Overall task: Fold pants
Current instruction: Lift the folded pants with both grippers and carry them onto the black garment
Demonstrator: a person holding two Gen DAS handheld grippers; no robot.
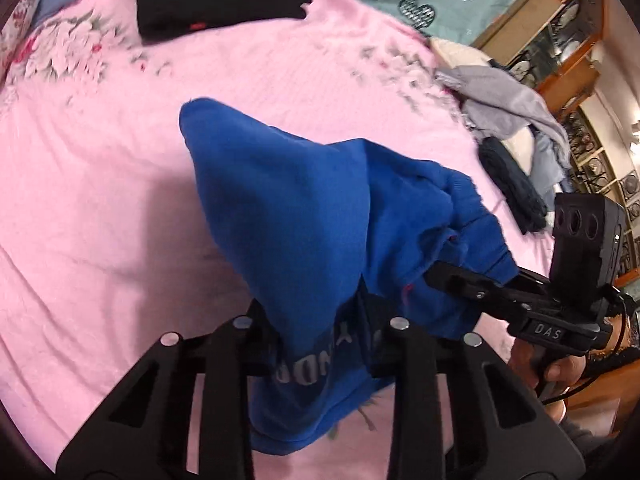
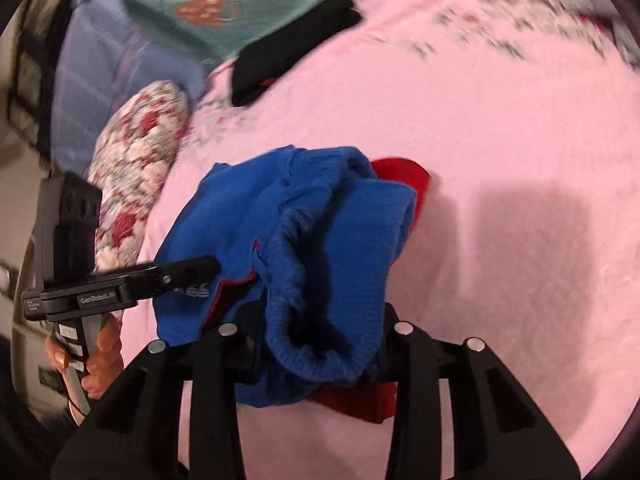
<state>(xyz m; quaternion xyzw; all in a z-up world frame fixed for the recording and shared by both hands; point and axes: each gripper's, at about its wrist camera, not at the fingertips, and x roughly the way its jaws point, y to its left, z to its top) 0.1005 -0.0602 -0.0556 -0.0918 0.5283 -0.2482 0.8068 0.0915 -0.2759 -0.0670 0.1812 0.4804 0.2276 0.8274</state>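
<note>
The blue pants (image 1: 288, 216) with grey lettering and red trim hang bunched above the pink bed sheet (image 1: 100, 208). My left gripper (image 1: 320, 344) is shut on the pants, and the fabric drapes over its fingers. My right gripper (image 1: 448, 276) shows at the right of the left wrist view, shut on another part of the pants. In the right wrist view the pants (image 2: 312, 248) hang over my right gripper (image 2: 316, 344), with a ribbed waistband and red lining showing. My left gripper (image 2: 200, 268) enters from the left there, clamped on the pants' edge.
A folded black garment (image 1: 216, 0) lies at the far side of the bed. A pile of grey and dark clothes (image 1: 508, 128) sits at the right edge. A floral pillow (image 2: 136, 176) and teal blanket (image 2: 224, 4) lie to the left. Wooden shelves (image 1: 568, 52) stand beyond.
</note>
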